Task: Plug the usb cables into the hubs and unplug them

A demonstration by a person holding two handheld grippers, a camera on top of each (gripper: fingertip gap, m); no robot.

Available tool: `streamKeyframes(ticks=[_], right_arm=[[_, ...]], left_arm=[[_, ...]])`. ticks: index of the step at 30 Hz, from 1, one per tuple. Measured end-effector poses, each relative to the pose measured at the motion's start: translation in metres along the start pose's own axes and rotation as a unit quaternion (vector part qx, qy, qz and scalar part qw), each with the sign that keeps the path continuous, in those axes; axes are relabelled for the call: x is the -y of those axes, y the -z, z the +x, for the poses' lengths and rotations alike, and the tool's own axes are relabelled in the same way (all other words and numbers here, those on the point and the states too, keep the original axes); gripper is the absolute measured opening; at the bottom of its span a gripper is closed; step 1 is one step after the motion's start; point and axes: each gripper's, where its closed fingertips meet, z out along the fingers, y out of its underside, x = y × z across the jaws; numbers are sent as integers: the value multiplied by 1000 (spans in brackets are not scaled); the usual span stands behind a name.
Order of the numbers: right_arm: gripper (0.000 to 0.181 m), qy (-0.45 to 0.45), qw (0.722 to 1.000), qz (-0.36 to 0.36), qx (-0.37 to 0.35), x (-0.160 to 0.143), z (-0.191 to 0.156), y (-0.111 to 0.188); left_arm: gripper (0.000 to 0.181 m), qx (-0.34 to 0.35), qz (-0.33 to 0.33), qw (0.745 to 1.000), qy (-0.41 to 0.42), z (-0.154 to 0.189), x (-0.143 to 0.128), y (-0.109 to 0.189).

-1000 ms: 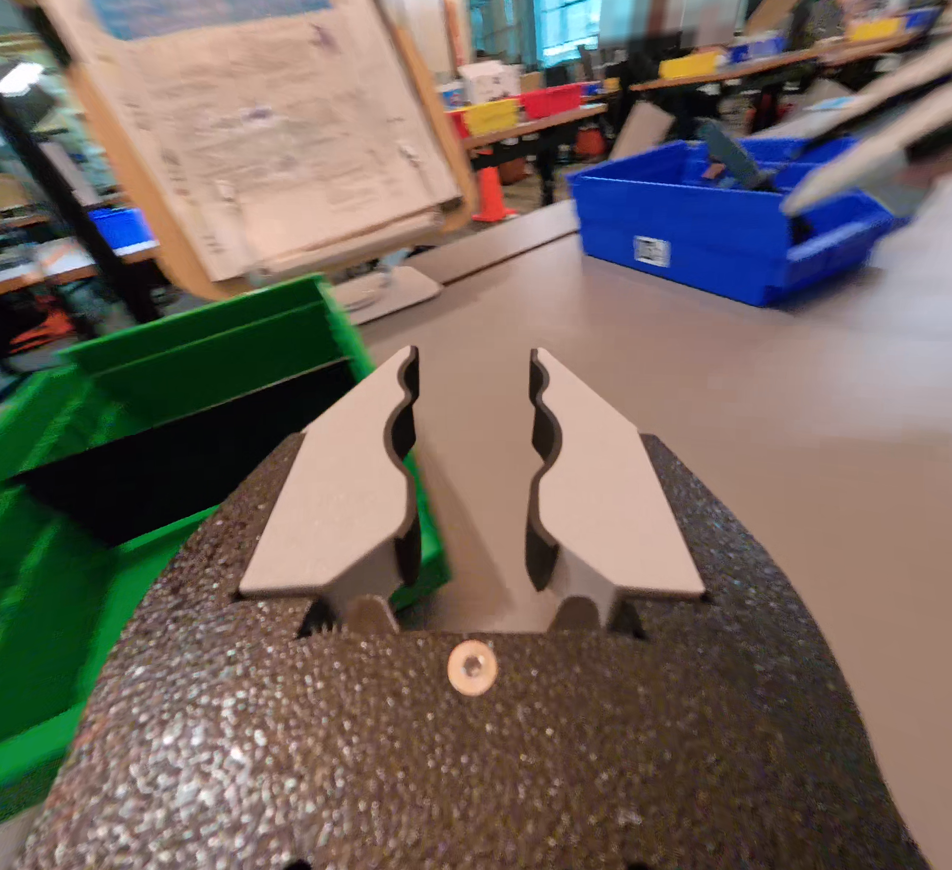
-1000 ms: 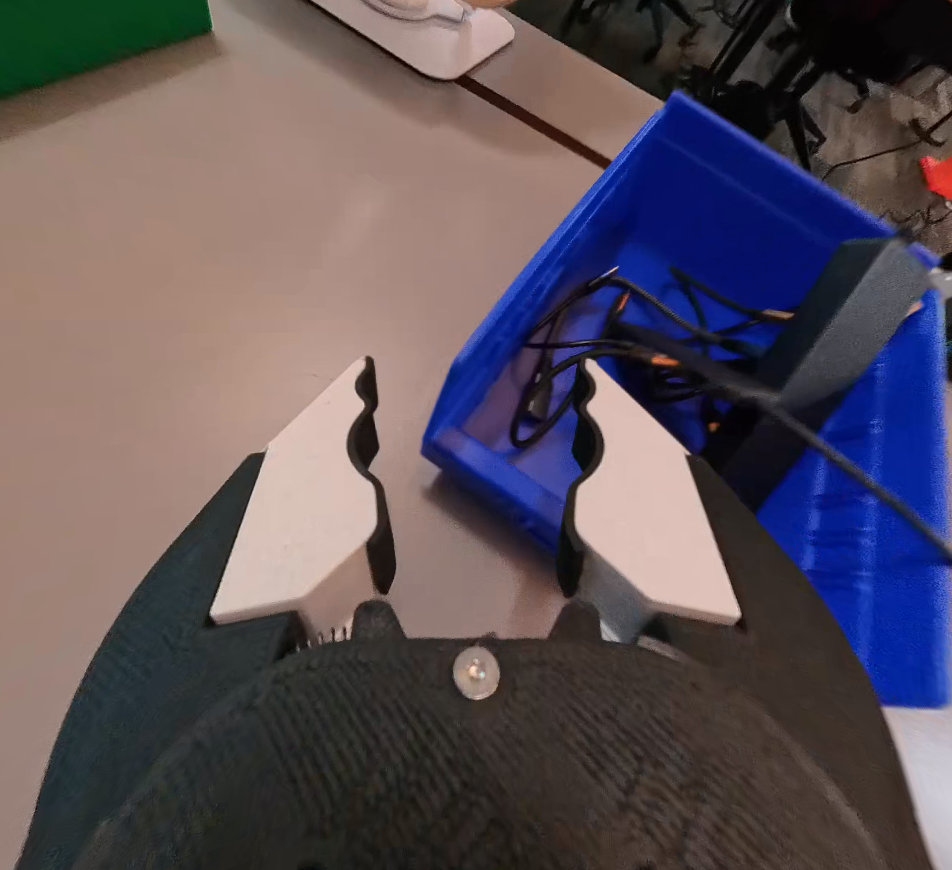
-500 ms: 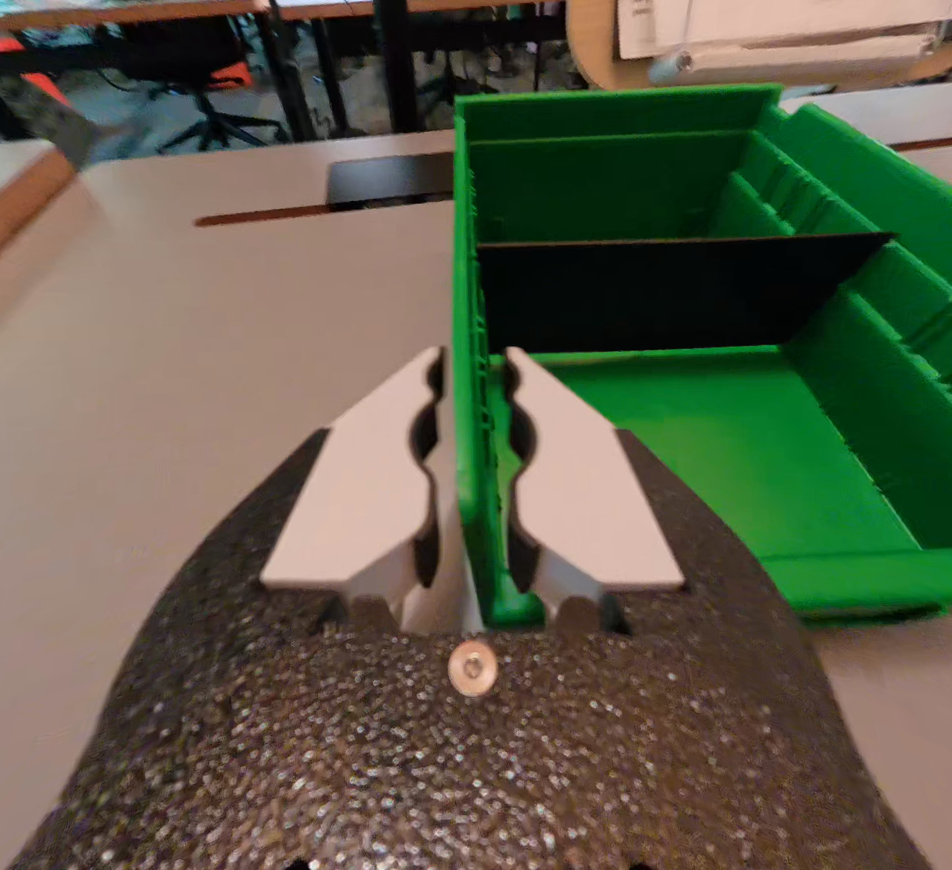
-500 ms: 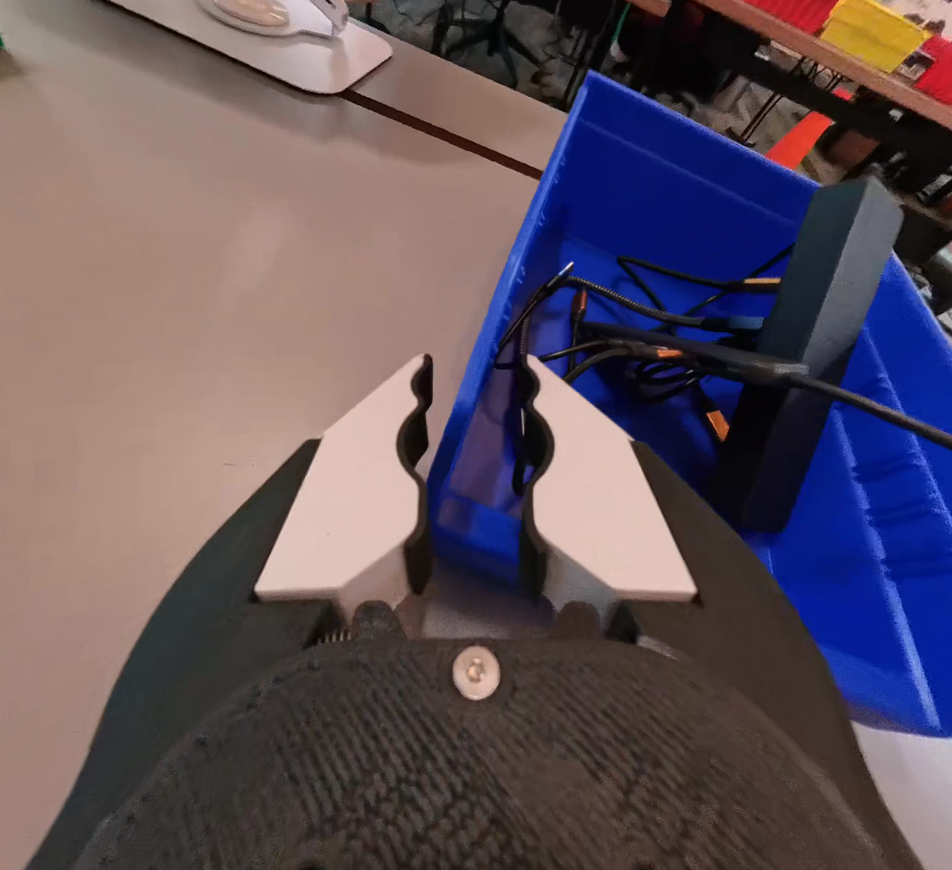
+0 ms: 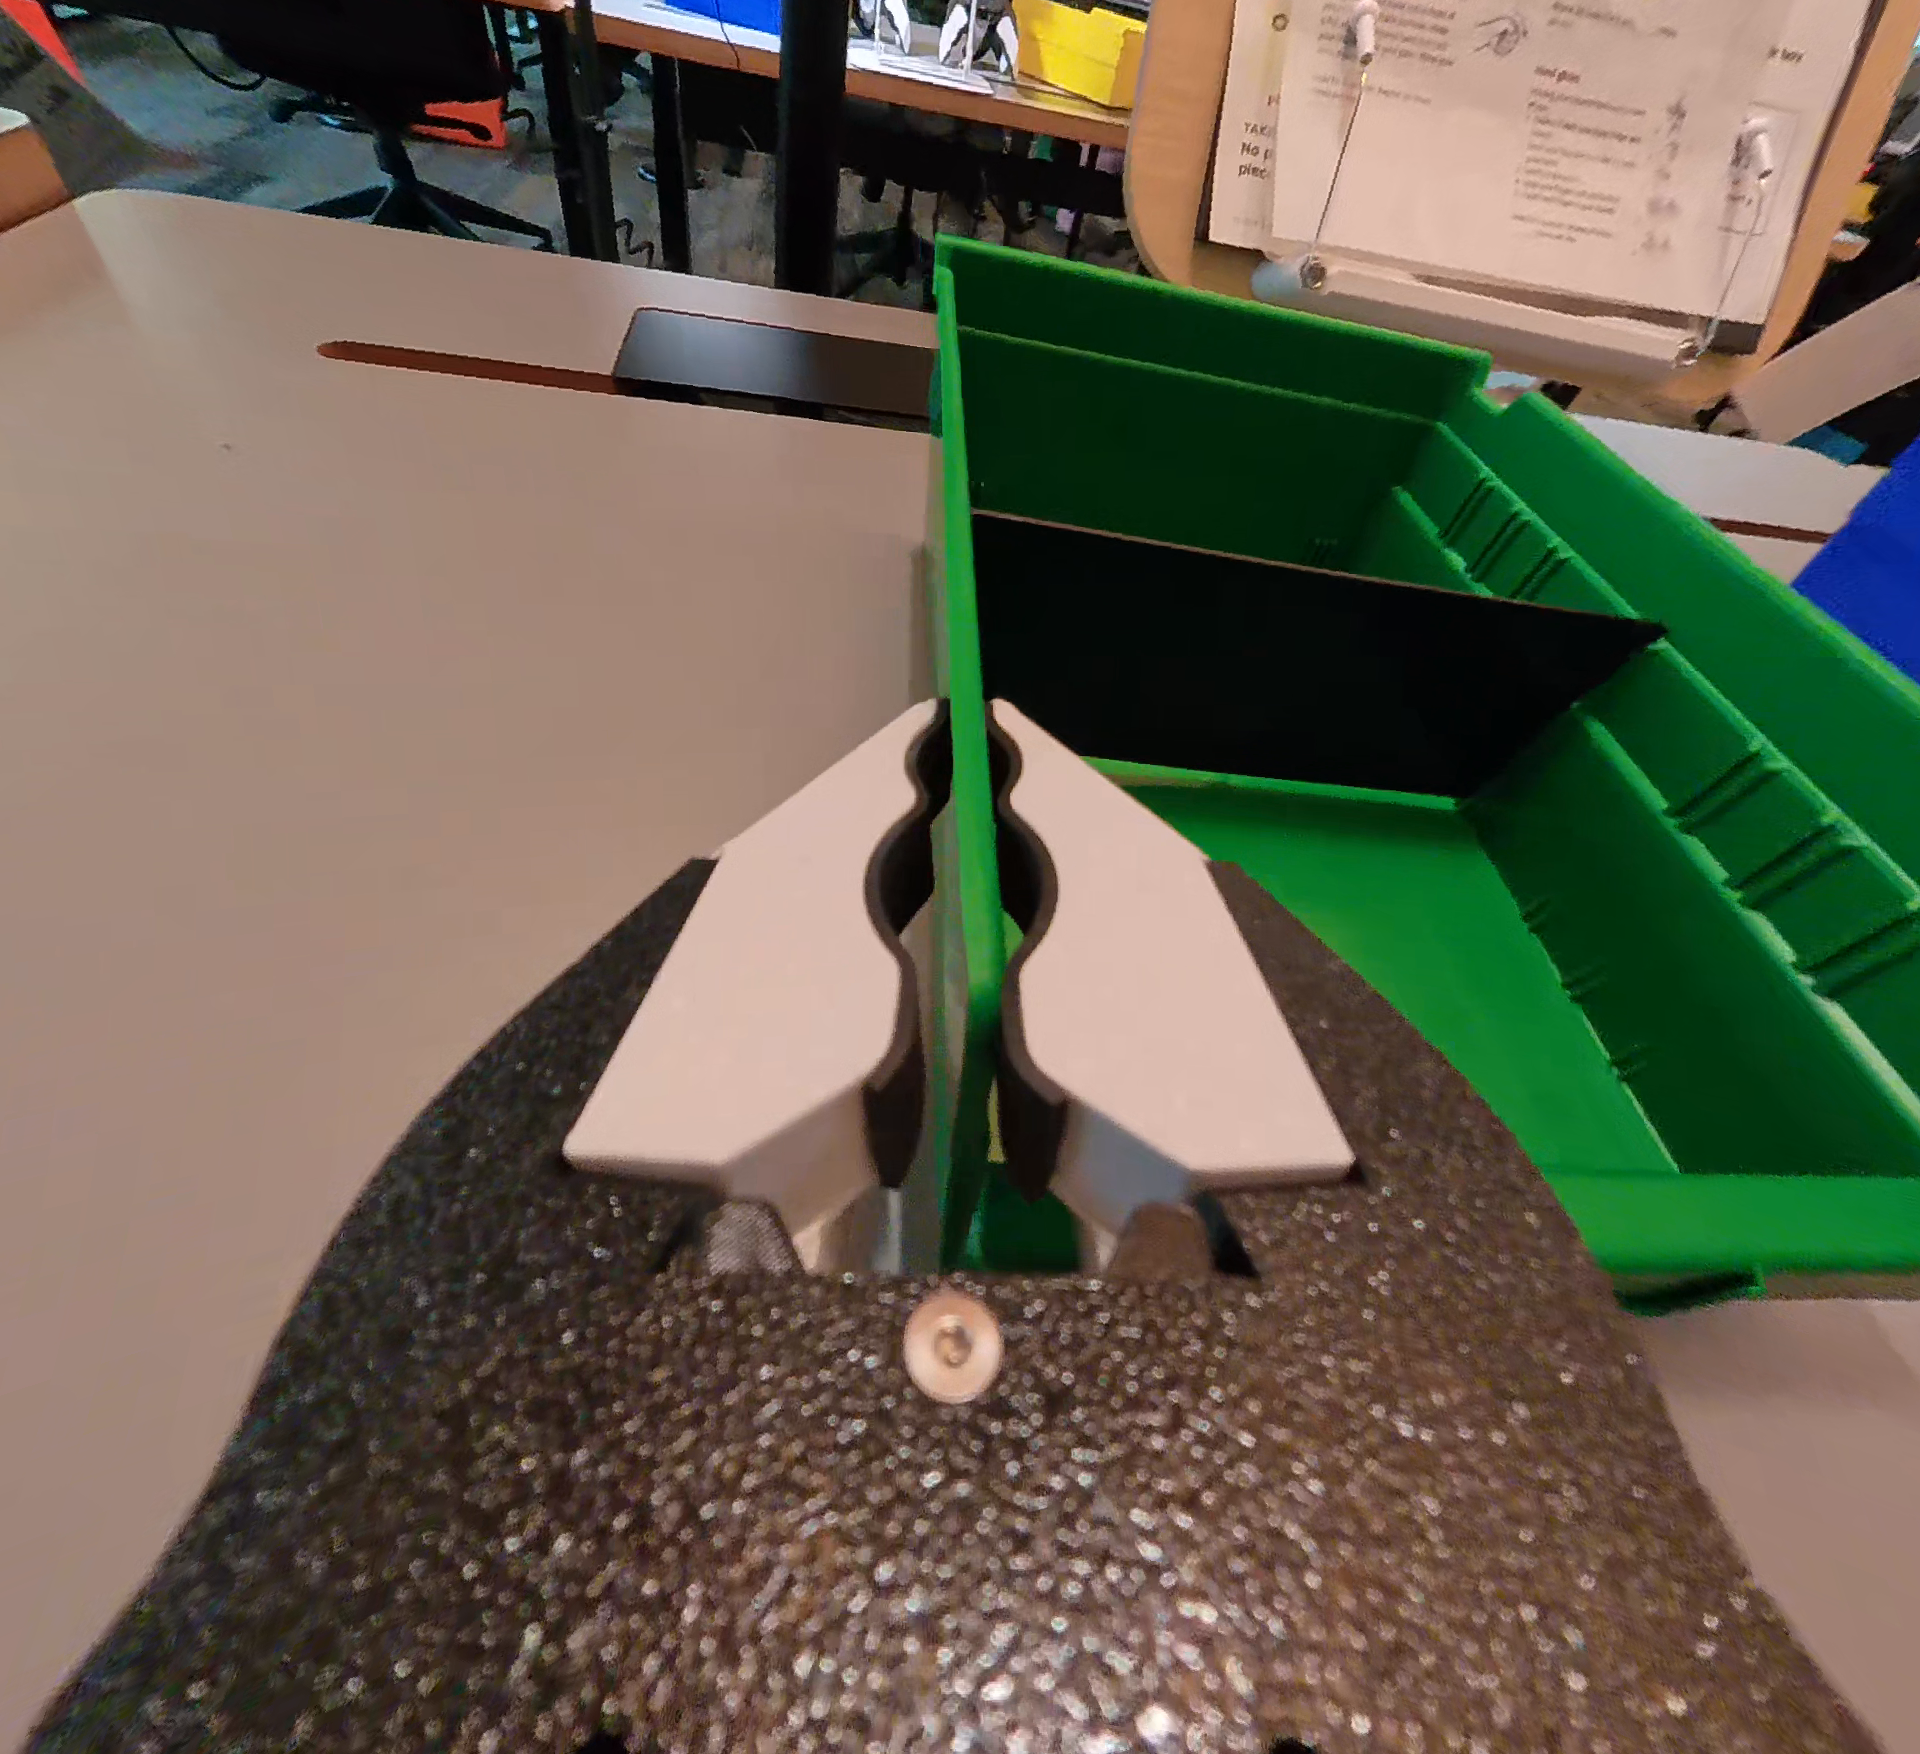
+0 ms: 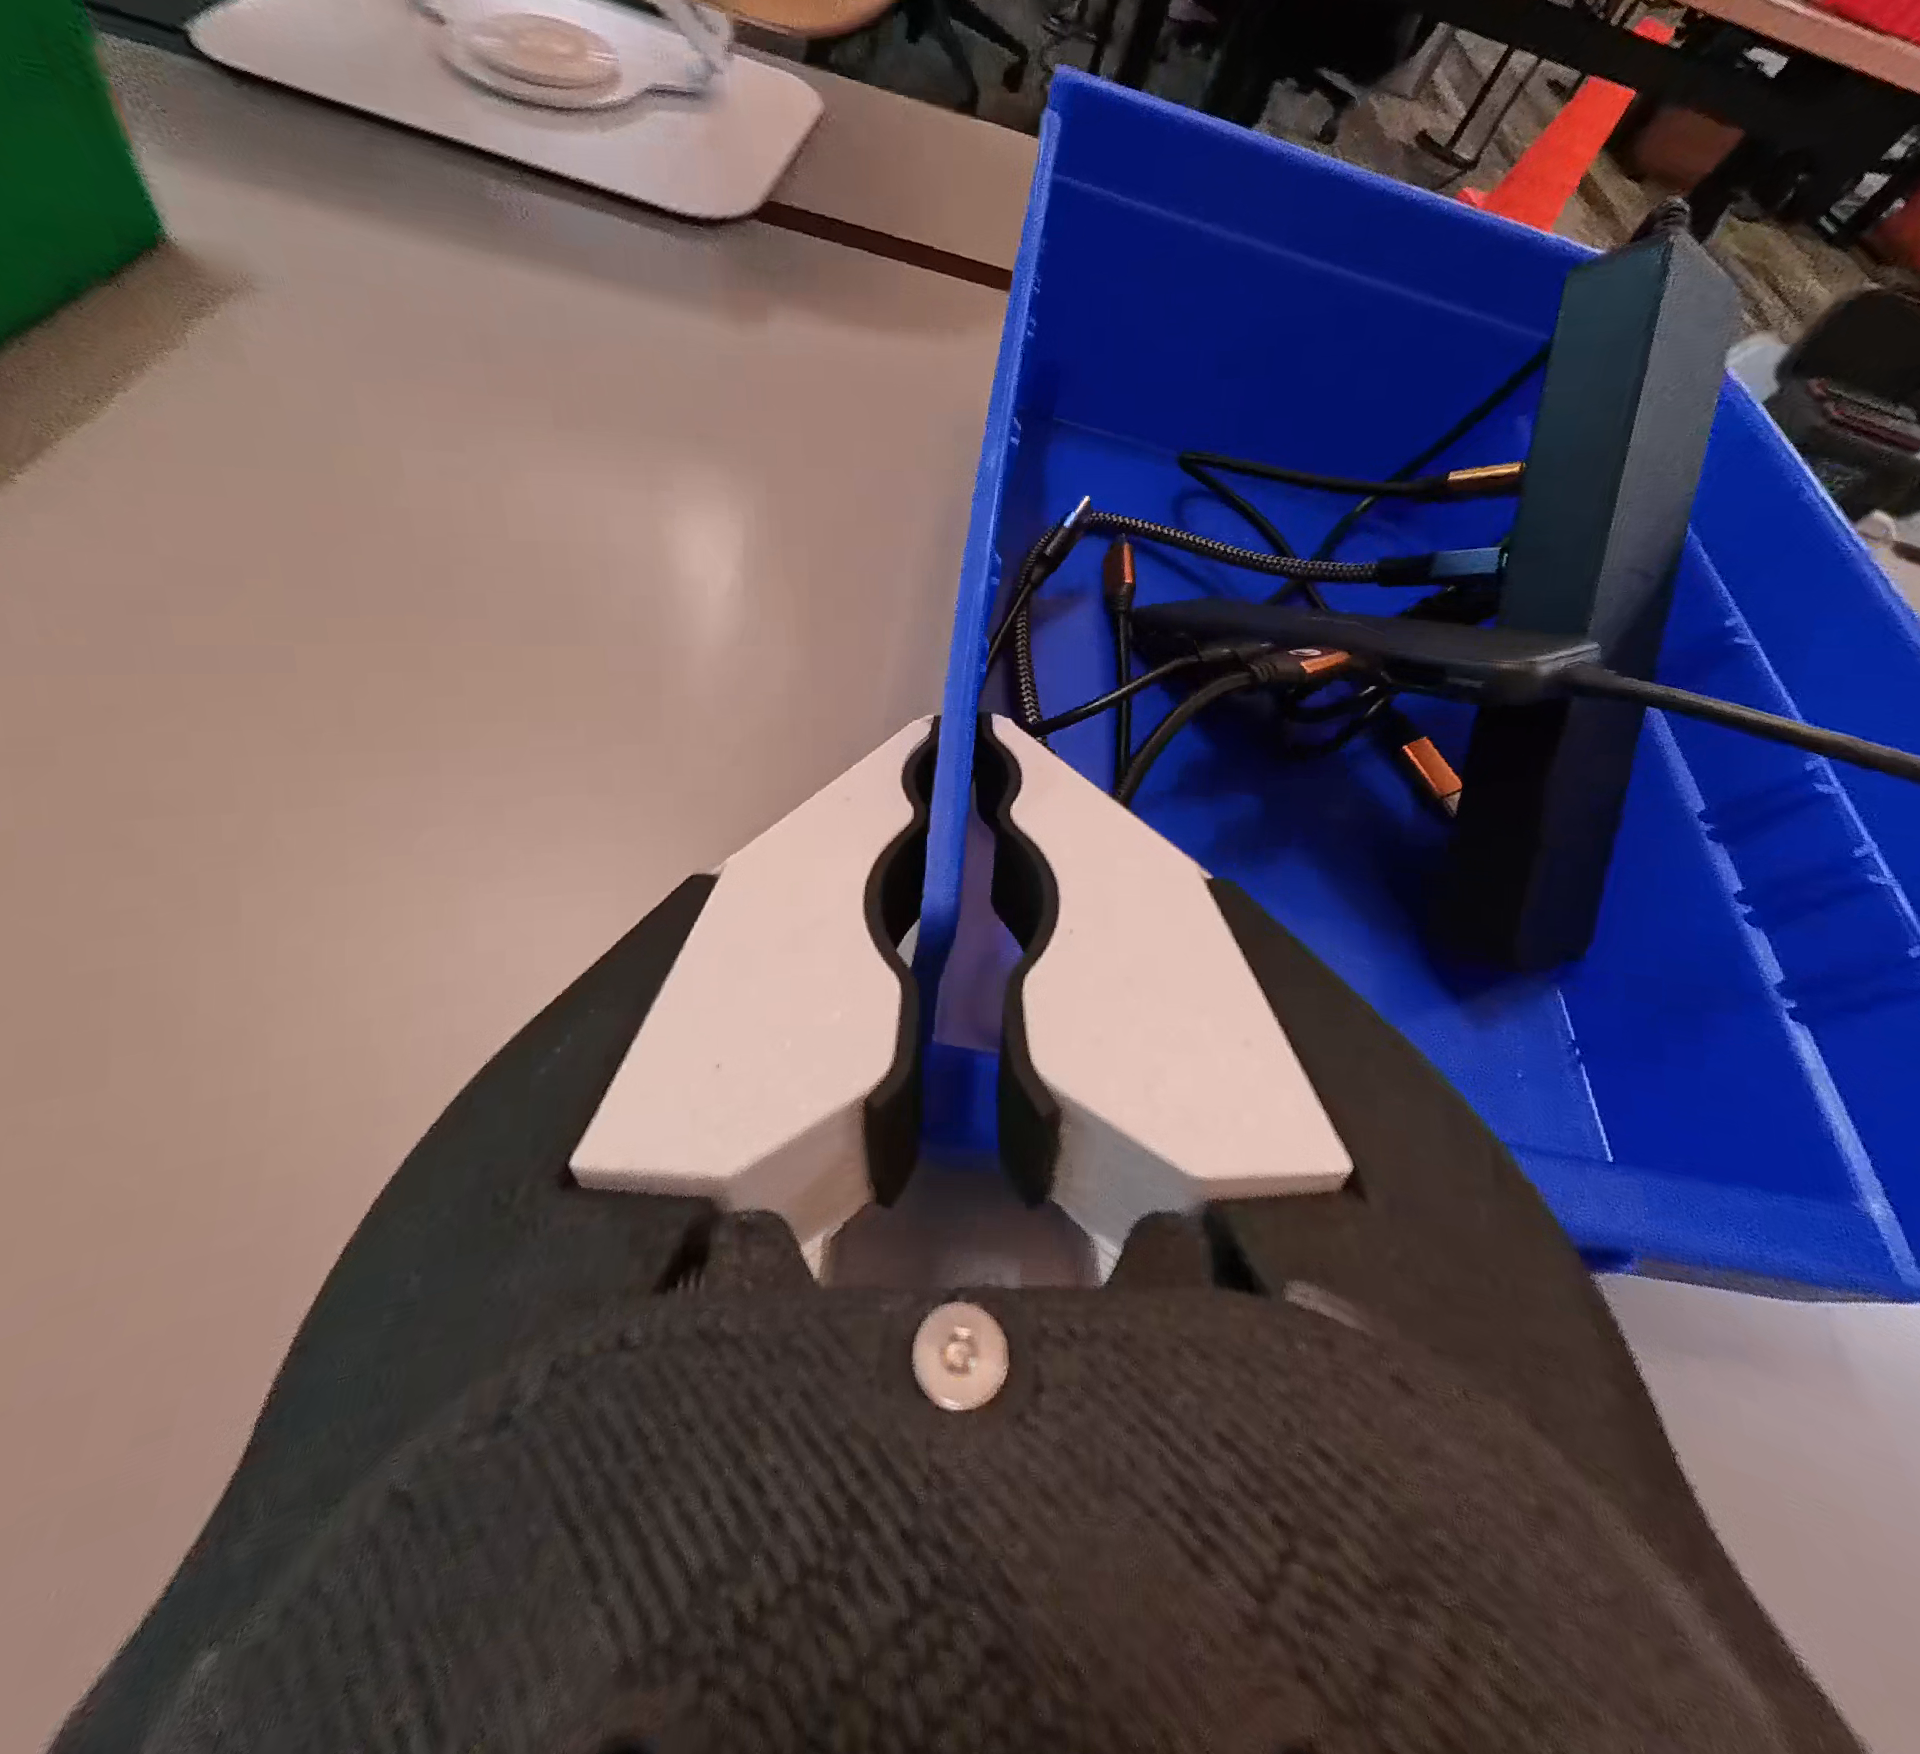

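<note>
On the left side I see my left gripper (image 5: 968,738) closed on the left wall of the green bin (image 5: 1558,1029). One finger (image 5: 790,956) is outside the wall and the other is inside, and the thin wall stands pinched between the two tips. The green bin stands on the bench (image 5: 416,665), with its far end near the far edge. A black divider (image 5: 1247,665) crosses it from wall to wall. I see no cable and no hub in the part of this bin that shows. Behind the bin, at the far edge of the bench, stands a board with printed paper sheets (image 5: 1538,42).

In the right wrist view the white base of a stand (image 6: 540,115) is at the far left part of the bench.

More to the right, my right gripper (image 6: 958,738) is closed in the same way on the left wall of the blue bin (image 6: 1247,333), one finger (image 6: 779,977) outside and one inside. The task's things are all inside this blue bin, ahead and to the right of the right gripper's tips. The usb cables (image 6: 1195,551) lie loose on the bin floor, black with orange plug ends, near the gripped wall. A flat black hub (image 6: 1351,650) lies above them, with some plugs at its side and its own cable going out to the right. A dark upright block (image 6: 1590,582) stands further right in the bin, and the hub touches it.
</note>
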Motion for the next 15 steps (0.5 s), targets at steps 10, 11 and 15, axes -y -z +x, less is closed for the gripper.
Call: streamKeyframes(ticks=[10, 11, 15], right_arm=[[19, 33, 993, 22, 108, 11, -159, 60], [23, 32, 991, 25, 128, 13, -178, 66], [48, -17, 971, 44, 236, 30, -246, 100]], left_arm=[[1, -64, 34, 994, 85, -17, 25, 25], [1, -63, 45, 994, 80, -20, 34, 30], [2, -20, 116, 993, 29, -30, 85, 59]])
